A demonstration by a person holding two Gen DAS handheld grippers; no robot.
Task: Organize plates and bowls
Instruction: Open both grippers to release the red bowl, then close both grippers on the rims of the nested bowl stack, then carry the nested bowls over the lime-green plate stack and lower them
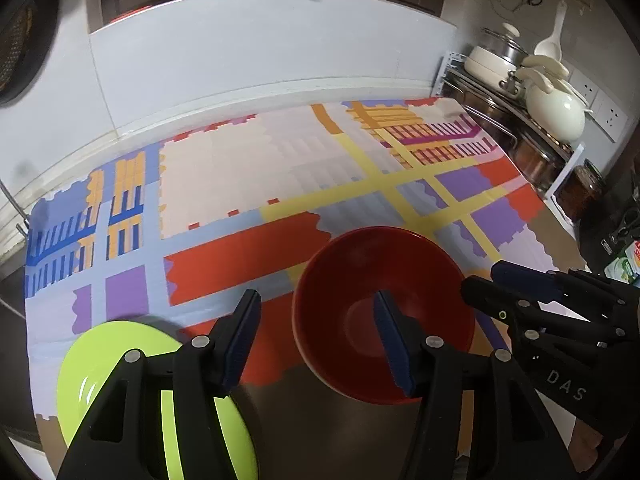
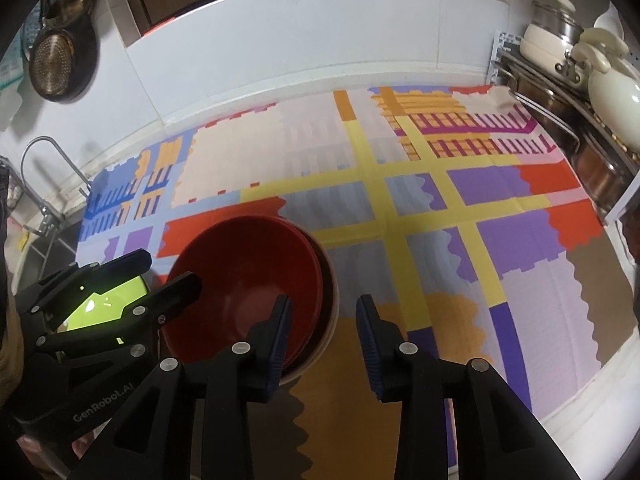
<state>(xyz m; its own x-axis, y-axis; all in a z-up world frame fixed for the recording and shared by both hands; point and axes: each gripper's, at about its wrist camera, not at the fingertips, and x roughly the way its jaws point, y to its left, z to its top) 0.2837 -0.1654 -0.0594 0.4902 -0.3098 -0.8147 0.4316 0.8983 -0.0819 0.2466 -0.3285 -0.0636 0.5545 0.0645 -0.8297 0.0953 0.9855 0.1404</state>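
Note:
A red bowl [image 1: 360,280] sits on the patterned mat, nested in a second bowl with a pale rim [image 2: 330,320]. My left gripper [image 1: 316,340] is open and straddles the bowl's left rim, one finger inside and one outside, with neither pad touching it. A lime-green plate [image 1: 100,380] lies under its left finger. My right gripper [image 2: 324,340] is open astride the right rim of the red bowl [image 2: 248,280], pads clear of it. Each gripper shows in the other's view: the right gripper [image 1: 480,278] and the left gripper [image 2: 168,270], with the green plate [image 2: 100,300] behind it.
The colourful mat [image 2: 400,200] covers the counter up to a white tiled wall. A rack with pots and a cream kettle [image 1: 556,108] stands at the right edge. A faucet [image 2: 44,152] and sink are at the far left, and a strainer [image 2: 52,64] hangs above.

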